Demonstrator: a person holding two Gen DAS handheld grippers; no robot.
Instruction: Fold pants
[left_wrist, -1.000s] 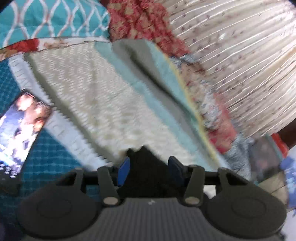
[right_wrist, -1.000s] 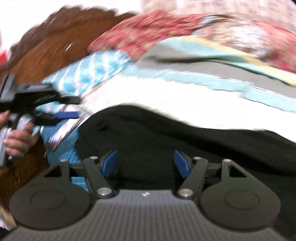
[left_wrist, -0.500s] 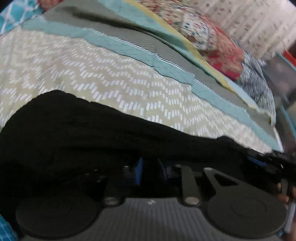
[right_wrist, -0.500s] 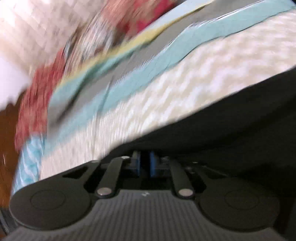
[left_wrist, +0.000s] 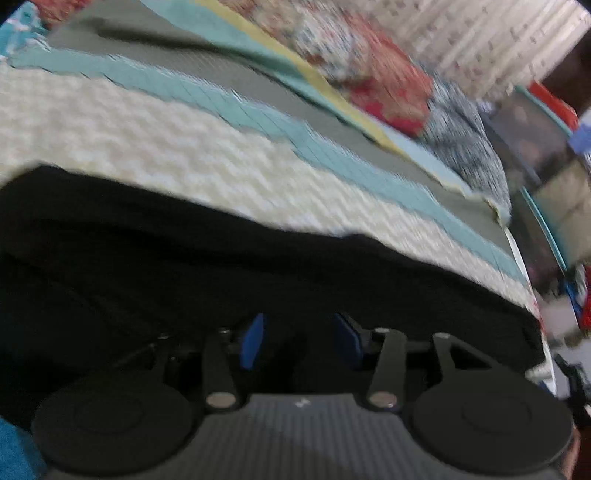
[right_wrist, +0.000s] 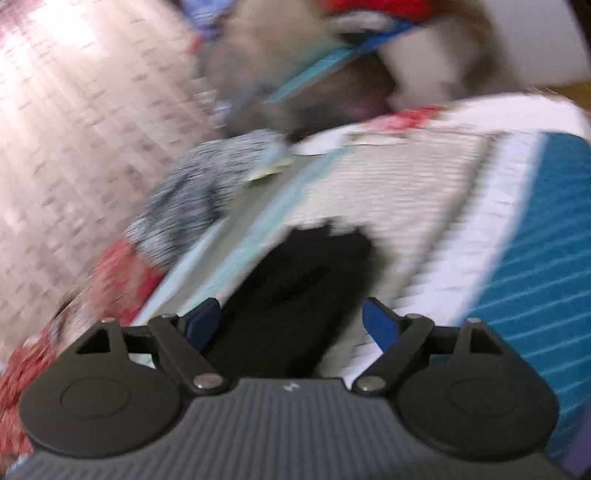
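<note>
Both your grippers were pinched on the black pants (left_wrist: 258, 258) half a second ago; now left gripper (left_wrist: 300, 341) and right gripper (right_wrist: 291, 325) stand released. Pants lie flat on the quilt (left_wrist: 147, 147). This fold looks laid; regrasp for the next.

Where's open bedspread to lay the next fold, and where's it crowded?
Free: the cream zigzag panel, between the black pants and the teal stripe. In the right view, cream and white bands between the pants and the blue striped fabric. Crowded: the floral bedding heap along the far edge. Both views are blurred.
</note>
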